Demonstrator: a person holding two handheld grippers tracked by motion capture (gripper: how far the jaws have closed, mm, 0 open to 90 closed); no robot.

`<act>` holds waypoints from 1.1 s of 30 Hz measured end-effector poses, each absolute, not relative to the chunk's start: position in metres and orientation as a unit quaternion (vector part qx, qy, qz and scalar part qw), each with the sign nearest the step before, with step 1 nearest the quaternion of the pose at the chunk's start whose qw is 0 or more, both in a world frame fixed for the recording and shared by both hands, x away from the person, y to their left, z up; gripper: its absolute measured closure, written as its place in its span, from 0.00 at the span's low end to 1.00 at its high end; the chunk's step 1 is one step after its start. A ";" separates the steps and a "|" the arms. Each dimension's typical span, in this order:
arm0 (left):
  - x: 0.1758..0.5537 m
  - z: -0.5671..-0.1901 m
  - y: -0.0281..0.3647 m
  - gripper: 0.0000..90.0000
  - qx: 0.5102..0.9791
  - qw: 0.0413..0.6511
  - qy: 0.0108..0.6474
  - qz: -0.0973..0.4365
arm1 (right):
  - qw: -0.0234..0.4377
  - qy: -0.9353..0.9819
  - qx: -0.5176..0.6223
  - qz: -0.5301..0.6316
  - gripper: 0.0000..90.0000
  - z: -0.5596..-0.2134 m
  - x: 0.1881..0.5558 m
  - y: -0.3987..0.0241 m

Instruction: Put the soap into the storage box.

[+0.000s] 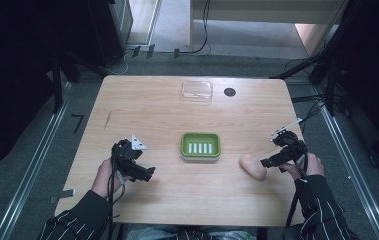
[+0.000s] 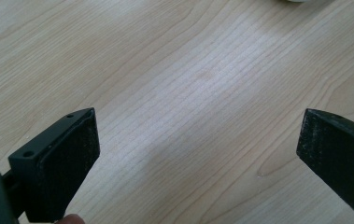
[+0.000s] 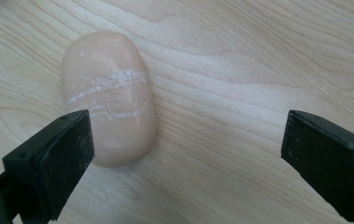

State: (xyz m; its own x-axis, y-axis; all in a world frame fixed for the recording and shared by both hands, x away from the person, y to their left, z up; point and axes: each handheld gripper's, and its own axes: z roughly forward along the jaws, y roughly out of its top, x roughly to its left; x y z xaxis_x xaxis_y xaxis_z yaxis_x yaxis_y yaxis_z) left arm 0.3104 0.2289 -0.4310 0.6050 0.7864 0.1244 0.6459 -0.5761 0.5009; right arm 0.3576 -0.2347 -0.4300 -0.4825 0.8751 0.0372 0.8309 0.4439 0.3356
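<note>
A peach-coloured bar of soap lies flat on the wooden table, right of centre. In the right gripper view the soap shows white scratch marks and lies ahead of the left jaw, its near end beside that jaw. My right gripper hovers just right of the soap, open wide, nothing between its jaws. A green soap dish with white ribs sits at the table's centre. My left gripper stands open over bare wood at the left, holding nothing.
A clear plastic lid or box rests near the far edge, with a dark round hole in the tabletop beside it. Cables and dark stands surround the table on the floor. Striped sleeves enter from the bottom.
</note>
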 end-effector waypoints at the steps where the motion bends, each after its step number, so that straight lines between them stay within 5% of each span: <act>1: 0.310 -0.431 0.229 0.00 0.871 0.208 0.411 0.170 | 0.070 0.848 0.501 0.157 0.03 -0.430 0.358 -0.233; 33: 0.311 -0.432 0.225 0.00 0.875 0.203 0.406 0.167 | 0.020 0.902 0.410 0.131 0.02 -0.446 0.375 -0.178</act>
